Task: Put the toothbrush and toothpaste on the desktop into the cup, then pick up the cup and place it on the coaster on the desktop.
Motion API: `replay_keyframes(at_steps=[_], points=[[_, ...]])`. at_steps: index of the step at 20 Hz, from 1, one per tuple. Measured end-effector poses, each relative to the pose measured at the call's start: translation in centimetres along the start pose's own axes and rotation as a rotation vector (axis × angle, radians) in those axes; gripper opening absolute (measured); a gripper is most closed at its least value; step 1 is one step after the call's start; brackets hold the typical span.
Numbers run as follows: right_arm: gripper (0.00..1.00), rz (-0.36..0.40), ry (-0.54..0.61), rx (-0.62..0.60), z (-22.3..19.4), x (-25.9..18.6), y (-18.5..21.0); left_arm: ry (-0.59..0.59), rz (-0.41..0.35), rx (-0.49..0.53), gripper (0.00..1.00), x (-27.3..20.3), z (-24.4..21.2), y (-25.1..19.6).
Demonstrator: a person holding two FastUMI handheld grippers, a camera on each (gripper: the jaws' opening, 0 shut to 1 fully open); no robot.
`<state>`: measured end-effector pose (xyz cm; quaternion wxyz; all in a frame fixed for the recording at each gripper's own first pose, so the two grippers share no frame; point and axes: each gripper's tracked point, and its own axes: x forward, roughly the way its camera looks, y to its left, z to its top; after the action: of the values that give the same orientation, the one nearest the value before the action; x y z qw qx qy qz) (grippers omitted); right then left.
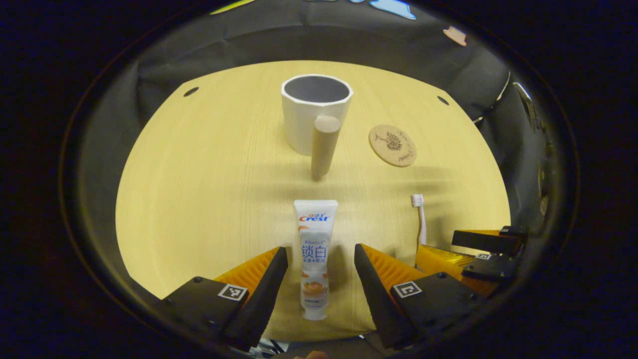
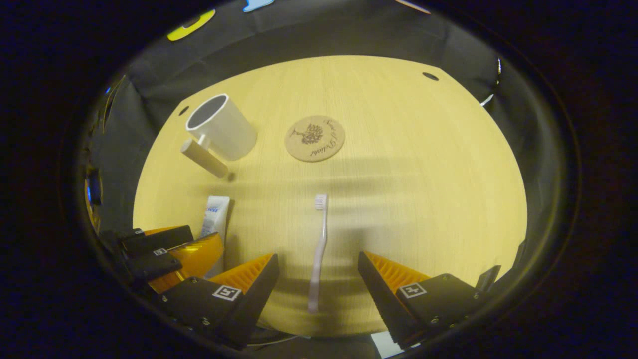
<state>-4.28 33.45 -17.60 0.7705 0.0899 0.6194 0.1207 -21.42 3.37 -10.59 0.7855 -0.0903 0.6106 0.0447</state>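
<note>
Spanning both views, the bench (image 1: 209, 209) carries everything, and nothing is in the cup (image 1: 315, 112) yet, so by my reading the whole task is still ahead. That cup stands upright toward the far edge, empty, its handle (image 1: 324, 147) pointing at the near edge. The left claw (image 1: 320, 262) has its fingers apart, straddling the paste (image 1: 314, 257) without touching it; the tube lies flat by the near edge, cap end nearest. The right claw (image 2: 316, 271) is likewise apart, one finger each side of the brush (image 2: 319, 249), which lies flat near the near edge with its bristles toward the far edge. The coaster (image 2: 315, 138) sits bare beside the cup, toward the far edge. Left to do: close on each item, drop both into the cup, then carry the cup to the coaster.
</note>
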Motion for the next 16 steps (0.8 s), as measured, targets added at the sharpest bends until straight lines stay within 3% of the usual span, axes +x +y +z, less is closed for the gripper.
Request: replay_keyframes(at_steps=[2,7,9,10,11,12,13,14,16], points=[[0.98,-0.008,0.070,-0.003,-0.8,0.6,0.1,0.035,0.005,0.004,0.92,0.1,-0.5,0.2],[0.95,-0.034,0.117,-0.021,-1.3,2.0,0.0,0.098,0.015,0.007,0.92,0.2,-1.4,0.8],[0.81,-0.045,0.115,-0.035,-1.1,2.3,-0.3,0.092,0.018,0.022,0.89,0.8,-1.3,1.1],[0.80,-0.057,0.110,-0.038,-0.7,2.2,-0.5,0.095,0.022,0.031,0.90,0.9,-1.2,1.1],[0.67,-0.059,0.117,-0.046,-1.0,2.5,-0.5,0.089,0.023,0.038,0.88,1.1,-1.1,1.1],[0.63,-0.066,0.126,-0.064,-1.0,2.3,-0.6,0.091,0.029,0.040,0.85,1.2,-1.1,1.2],[0.57,-0.085,0.128,-0.067,-1.1,2.4,-0.9,0.089,0.030,0.045,0.72,1.4,-1.1,1.2],[0.45,-0.089,0.134,-0.076,-1.3,2.4,-0.9,0.089,0.031,0.047,0.68,1.3,-1.0,1.2],[0.39,-0.089,0.133,-0.106,-1.3,2.4,-0.8,0.078,0.039,0.036,0.58,1.6,-0.8,1.3]])
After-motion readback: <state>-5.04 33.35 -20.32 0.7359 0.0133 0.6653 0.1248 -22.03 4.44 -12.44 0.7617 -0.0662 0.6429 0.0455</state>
